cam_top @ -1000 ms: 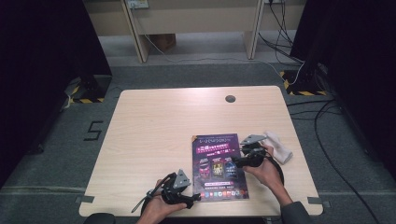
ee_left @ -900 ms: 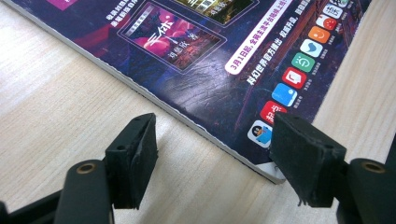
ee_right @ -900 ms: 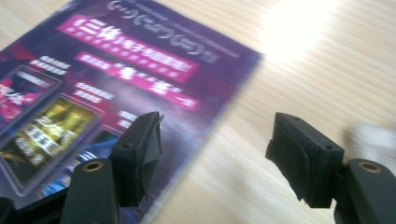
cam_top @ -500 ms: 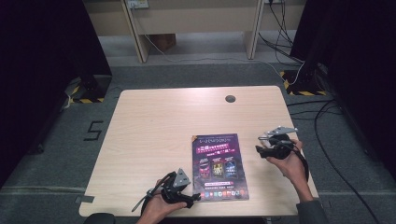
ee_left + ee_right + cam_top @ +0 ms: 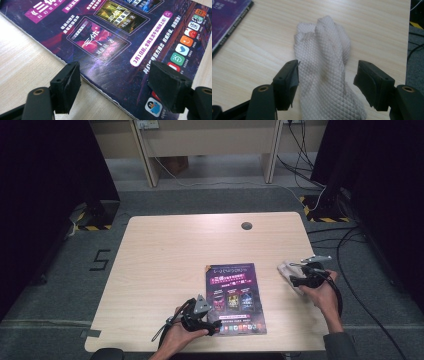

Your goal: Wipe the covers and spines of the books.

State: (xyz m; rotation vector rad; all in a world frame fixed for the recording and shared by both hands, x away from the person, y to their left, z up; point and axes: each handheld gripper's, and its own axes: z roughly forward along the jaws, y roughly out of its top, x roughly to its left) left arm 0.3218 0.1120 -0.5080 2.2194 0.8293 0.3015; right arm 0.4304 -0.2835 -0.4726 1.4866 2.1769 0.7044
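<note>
Since the earlier frame, right gripper is sliding off the booklet twd the table's right edge; its jaws, just narrowing a bit, are standing apart w/ the cloth lying betw them, unpinched. Left gripper, jaws just widening and apart, is hovering over the booklet's near-left corner. Cloth probably soft, light, floppy; pinching the bunched middle looks best.

Purple booklet and pale cloth on the table

Booklet lies flat, near centre; crumpled waffle-textured cloth lies just right of it.
</note>
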